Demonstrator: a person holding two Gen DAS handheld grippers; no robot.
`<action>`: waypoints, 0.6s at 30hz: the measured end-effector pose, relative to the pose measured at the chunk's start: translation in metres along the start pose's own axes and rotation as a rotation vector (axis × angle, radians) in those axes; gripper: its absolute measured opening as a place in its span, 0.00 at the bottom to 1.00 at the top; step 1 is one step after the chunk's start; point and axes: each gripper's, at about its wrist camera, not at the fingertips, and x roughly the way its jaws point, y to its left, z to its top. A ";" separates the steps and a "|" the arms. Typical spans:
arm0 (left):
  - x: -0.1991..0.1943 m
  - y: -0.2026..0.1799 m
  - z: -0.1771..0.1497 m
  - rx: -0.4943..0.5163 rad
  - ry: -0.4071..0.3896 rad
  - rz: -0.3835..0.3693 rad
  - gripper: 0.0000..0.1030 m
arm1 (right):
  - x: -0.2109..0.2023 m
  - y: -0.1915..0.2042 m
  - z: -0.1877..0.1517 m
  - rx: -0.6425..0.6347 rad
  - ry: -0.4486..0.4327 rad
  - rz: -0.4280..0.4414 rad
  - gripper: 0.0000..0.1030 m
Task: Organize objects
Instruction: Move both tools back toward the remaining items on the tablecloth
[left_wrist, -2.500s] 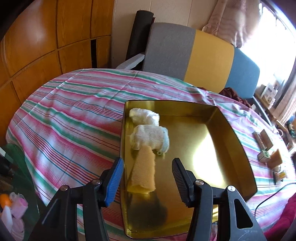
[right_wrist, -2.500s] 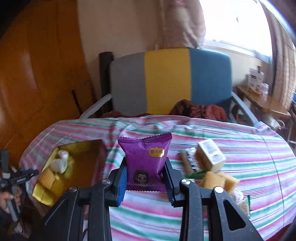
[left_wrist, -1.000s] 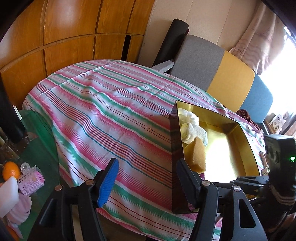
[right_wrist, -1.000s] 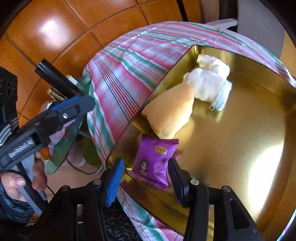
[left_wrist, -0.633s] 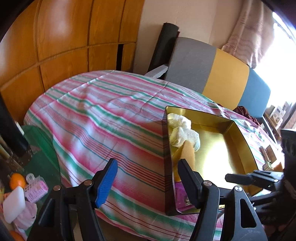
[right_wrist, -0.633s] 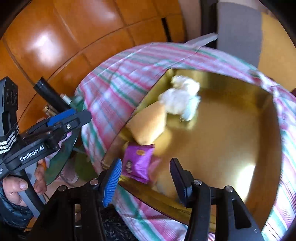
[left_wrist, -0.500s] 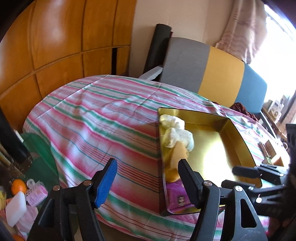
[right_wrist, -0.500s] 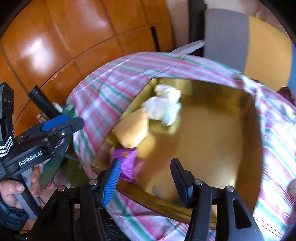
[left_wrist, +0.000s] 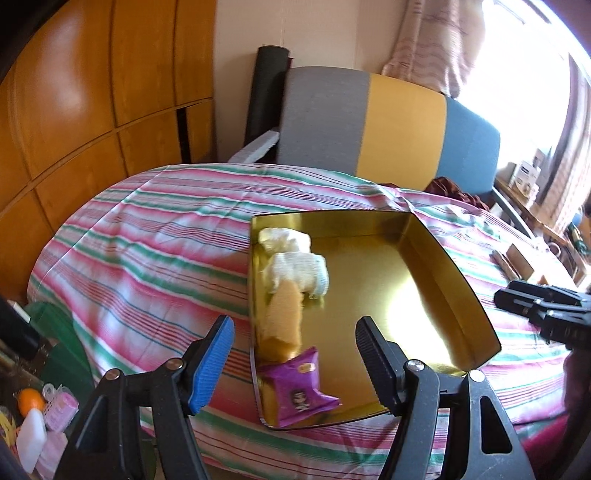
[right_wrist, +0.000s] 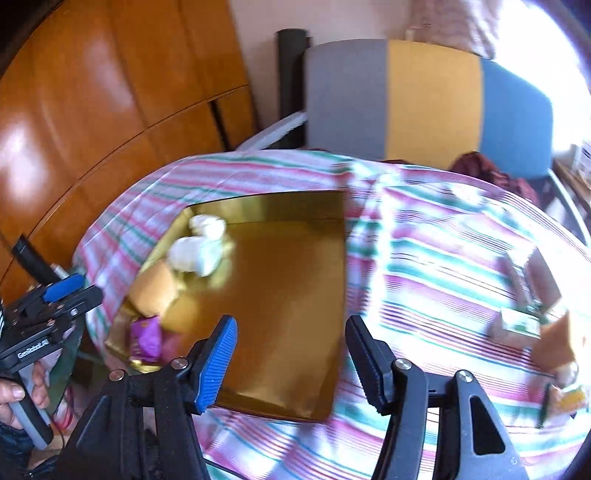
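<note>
right claw (right_wrist: 290, 360) empty, jaws opening, nearer the snack packets (right_wrist: 517, 326) lying to its right on the table (right_wrist: 424, 258); left claw (left_wrist: 295, 360) half open, empty, over the tray (left_wrist: 454, 280).

Left wrist view: the camera sits behind the left gripper (left_wrist: 293, 363) and looks obliquely down over the near edge of the striped surface (left_wrist: 159, 251), close to the gold tray (left_wrist: 448, 266), toward the tricolour chair (left_wrist: 388, 125) and wood panelling (left_wrist: 92, 92). Right wrist view: the camera sits behind the right gripper (right_wrist: 290, 360), angled down likewise from further right; the picture is motion-blurred. Both views share the tray (right_wrist: 295, 295), surface (right_wrist: 443, 258), chair (right_wrist: 424, 99) and panelling (right_wrist: 110, 92). Each view catches the other gripper at its margin.
</note>
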 end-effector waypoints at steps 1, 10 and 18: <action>0.000 -0.004 0.000 0.008 0.002 -0.005 0.68 | -0.003 -0.010 -0.002 0.018 -0.005 -0.019 0.66; 0.007 -0.038 0.003 0.078 0.011 -0.048 0.77 | -0.030 -0.092 -0.025 0.161 -0.025 -0.170 0.75; 0.015 -0.076 0.014 0.152 0.015 -0.110 0.79 | -0.070 -0.171 -0.058 0.368 -0.075 -0.335 0.76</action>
